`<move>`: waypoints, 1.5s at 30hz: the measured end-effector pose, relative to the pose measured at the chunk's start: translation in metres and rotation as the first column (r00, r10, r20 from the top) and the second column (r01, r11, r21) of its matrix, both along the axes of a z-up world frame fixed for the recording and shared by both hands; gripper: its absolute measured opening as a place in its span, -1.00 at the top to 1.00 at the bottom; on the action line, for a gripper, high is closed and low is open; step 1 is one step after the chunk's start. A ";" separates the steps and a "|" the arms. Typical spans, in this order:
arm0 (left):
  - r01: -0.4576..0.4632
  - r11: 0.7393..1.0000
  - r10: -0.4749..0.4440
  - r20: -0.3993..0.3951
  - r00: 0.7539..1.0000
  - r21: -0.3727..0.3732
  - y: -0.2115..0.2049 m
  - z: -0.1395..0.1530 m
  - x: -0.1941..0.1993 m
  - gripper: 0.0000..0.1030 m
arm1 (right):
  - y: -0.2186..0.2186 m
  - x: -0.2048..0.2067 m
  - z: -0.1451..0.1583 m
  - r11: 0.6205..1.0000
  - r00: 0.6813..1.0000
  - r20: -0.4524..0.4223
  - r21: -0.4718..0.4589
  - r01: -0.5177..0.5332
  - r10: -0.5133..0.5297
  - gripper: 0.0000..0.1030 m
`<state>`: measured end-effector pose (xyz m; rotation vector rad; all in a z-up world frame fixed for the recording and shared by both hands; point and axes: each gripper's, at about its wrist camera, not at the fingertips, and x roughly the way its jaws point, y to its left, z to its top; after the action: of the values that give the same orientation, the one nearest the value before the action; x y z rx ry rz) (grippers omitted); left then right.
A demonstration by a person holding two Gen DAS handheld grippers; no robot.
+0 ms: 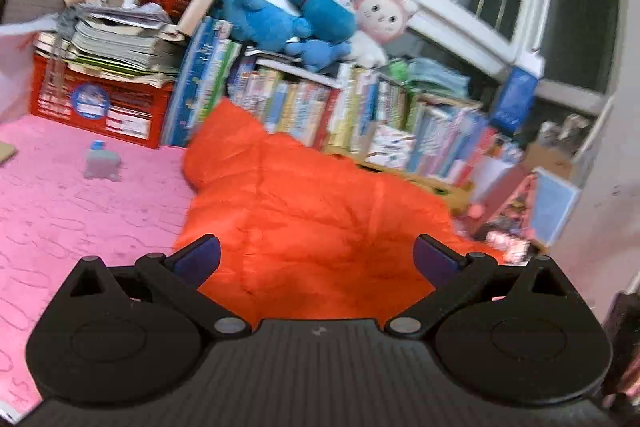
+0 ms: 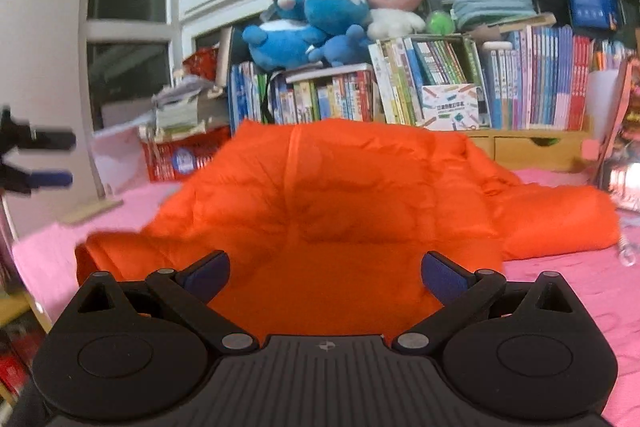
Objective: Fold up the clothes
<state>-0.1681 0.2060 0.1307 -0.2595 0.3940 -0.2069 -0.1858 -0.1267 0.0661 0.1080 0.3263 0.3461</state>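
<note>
While both grippers' jaws gape wide over the orange jacket (image 1: 312,211), left gripper (image 2: 40,159) shows only in right view.

Orange jacket (image 2: 320,211) (quilted), pink blanket (image 1: 80,211)

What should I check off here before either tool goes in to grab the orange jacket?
1. Left tool open: ok, fingers spread wide.
2. Right tool open: ok, nothing between its fingers.
3. Orange jacket flat on the pink bed cover: not ok, it is bunched and puffed up.
4. Sleeve in view: ok, it lies out to one side.
5. Small grey toy apart from the jacket: ok.
6. Zip closed: cannot tell.
</note>
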 end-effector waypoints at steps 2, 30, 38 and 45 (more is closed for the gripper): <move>-0.024 0.998 0.026 -0.026 0.999 0.057 -0.018 -0.011 0.013 -1.00 | 0.010 0.014 -0.001 0.999 0.999 -0.017 -0.018 0.049 -0.049 -1.00; -0.054 0.930 0.106 -0.125 0.986 0.365 -0.054 -0.110 0.054 -1.00 | 0.047 0.037 -0.046 0.965 0.974 -0.172 -0.243 0.101 -0.145 -1.00; -0.059 0.932 0.108 -0.120 0.987 0.358 -0.053 -0.111 0.053 -1.00 | 0.048 0.037 -0.046 0.963 0.974 -0.175 -0.249 0.100 -0.146 -1.00; -0.060 0.934 0.108 -0.117 0.987 0.352 -0.052 -0.111 0.052 -1.00 | 0.047 0.038 -0.045 0.963 0.973 -0.178 -0.249 0.099 -0.146 -1.00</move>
<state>-0.1159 0.1539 0.0201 0.0594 0.5445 -0.0327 -0.1483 -0.0799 0.0212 -0.0757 0.5503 0.1704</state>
